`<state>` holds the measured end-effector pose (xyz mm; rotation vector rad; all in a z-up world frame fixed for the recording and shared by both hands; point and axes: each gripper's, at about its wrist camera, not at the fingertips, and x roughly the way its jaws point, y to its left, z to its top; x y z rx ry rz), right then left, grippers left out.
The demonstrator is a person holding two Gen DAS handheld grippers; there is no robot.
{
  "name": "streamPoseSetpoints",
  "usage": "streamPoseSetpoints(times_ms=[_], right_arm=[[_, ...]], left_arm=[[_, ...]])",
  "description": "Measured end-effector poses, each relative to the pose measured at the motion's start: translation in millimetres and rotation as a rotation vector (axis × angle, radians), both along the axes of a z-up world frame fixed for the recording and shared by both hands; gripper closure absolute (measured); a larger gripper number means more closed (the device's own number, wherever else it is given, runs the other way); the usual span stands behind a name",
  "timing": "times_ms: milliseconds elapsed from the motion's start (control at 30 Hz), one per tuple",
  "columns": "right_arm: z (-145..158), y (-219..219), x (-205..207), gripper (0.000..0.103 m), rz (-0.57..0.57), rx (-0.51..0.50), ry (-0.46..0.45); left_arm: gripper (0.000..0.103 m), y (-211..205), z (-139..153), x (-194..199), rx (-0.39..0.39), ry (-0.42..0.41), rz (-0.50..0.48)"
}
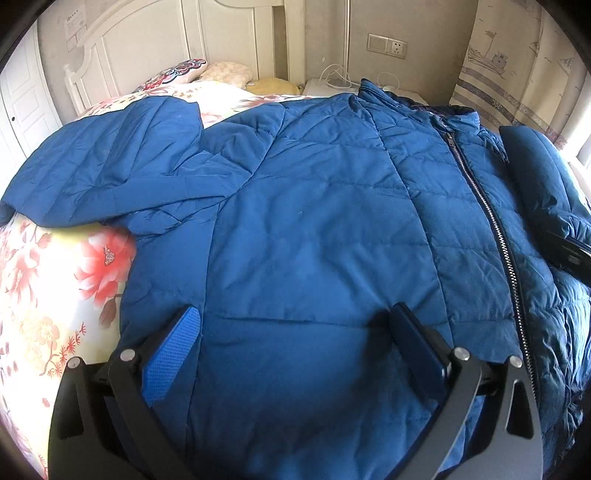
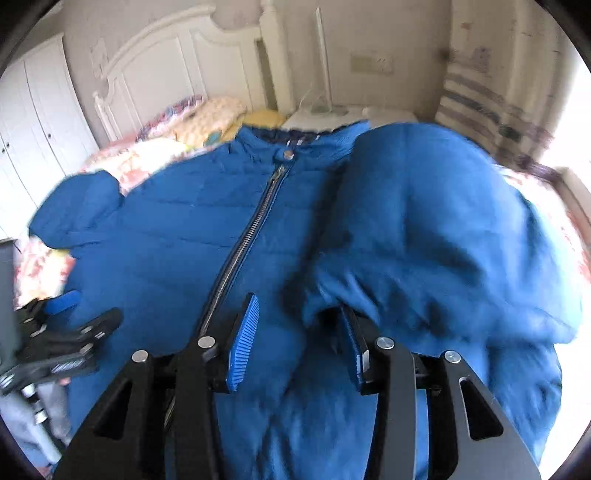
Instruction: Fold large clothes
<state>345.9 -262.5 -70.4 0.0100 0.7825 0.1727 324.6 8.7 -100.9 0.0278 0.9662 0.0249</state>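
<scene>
Blue quilted jacket point(image 1: 314, 229), zip point(image 1: 491, 218) closed, lies front-up on the floral bedspread point(image 1: 55, 295). We judge folding barely begun: one sleeve point(image 2: 424, 229) is brought over the chest at 2 o'clock of the right view, the other sleeve point(image 1: 96, 166) lies spread at 10 o'clock of the left view; body folds remain. Our left gripper point(image 1: 295, 332) stands wide open over the hem, holding nothing. Our right gripper point(image 2: 299, 332) is open, its outer finger tucked under the folded sleeve; whether it bears weight we cannot tell. Writing: a headboard sticker point(image 1: 74, 14), illegible.
</scene>
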Motion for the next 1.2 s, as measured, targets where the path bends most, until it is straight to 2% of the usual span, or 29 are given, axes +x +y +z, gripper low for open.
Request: streamPoseSetpoints(times_ms=[33, 133, 233, 267, 300, 367, 400, 533, 600, 767, 833, 967, 1000, 1067, 1133, 1200], right_arm=[[5.6, -3.1, -15.3, 0.053, -0.019, -0.001, -0.009], [5.5, -26.0, -52.2, 0.044, -0.098, -0.045, -0.044], [-17.2, -66.5, -68.1, 0.044, -0.218, -0.083, -0.021], [-26.6, -83.3, -70.0, 0.044, -0.236, 0.000, -0.001], [-27.0, -100.6, -74.9, 0.045, -0.231, 0.127, -0.017], [-24.9, -117.6, -76.9, 0.045, -0.267, 0.224, -0.044], [-26.9, -118.5, -72.7, 0.044, -0.272, 0.232, -0.031], [-25.6, -96.2, -51.7, 0.041, -0.291, 0.101, 0.000], [-24.9, -91.8, -43.5, 0.041, -0.300, 0.079, 0.004], [-28.0, -109.8, -47.5, 0.043, -0.315, 0.166, -0.014], [-27.1, -121.5, -57.6, 0.045, -0.329, 0.237, -0.046], [-23.7, -155.9, -81.7, 0.045, -0.422, 0.405, -0.173], [-22.0, -163.3, -91.1, 0.045, -0.454, 0.442, -0.222], [-19.2, -174.4, -106.0, 0.044, -0.503, 0.491, -0.303], [-17.6, -186.1, -118.4, 0.043, -0.544, 0.541, -0.373], [-17.6, -194.7, -127.7, 0.040, -0.580, 0.574, -0.418]], left_arm=[[0.002, -0.1, 0.1, 0.2, 0.000, 0.000, 0.000], [0.002, -0.2, 0.0, 0.3, 0.004, -0.001, -0.001], [0.002, -2.6, 0.1, 3.3, 0.013, -0.001, -0.012], [0.002, -3.3, 0.1, 4.6, 0.014, -0.002, -0.018], [0.002, -3.7, -0.2, 4.9, 0.014, -0.003, -0.022], [0.002, -4.3, -0.3, 5.7, 0.013, -0.004, -0.031], [0.002, -5.0, -0.3, 7.8, 0.011, -0.004, -0.037], [0.002, -10.1, -0.3, 20.5, 0.017, -0.004, -0.062], [0.002, -14.7, -0.1, 30.6, 0.027, -0.005, -0.079], [0.004, -24.1, 2.3, 49.8, 0.053, -0.017, -0.090], [0.007, -36.1, 18.0, 44.5, 0.101, -0.106, -0.082], [0.005, -84.6, 58.0, 33.7, -0.004, -0.205, -0.187], [0.005, -110.6, 67.1, 31.6, -0.001, -0.220, -0.246], [0.004, -157.7, 74.8, 27.8, 0.062, -0.241, -0.351], [0.004, -219.5, 72.6, 23.3, 0.179, -0.251, -0.504], [0.004, -266.6, 63.4, 20.7, 0.270, -0.244, -0.617]])
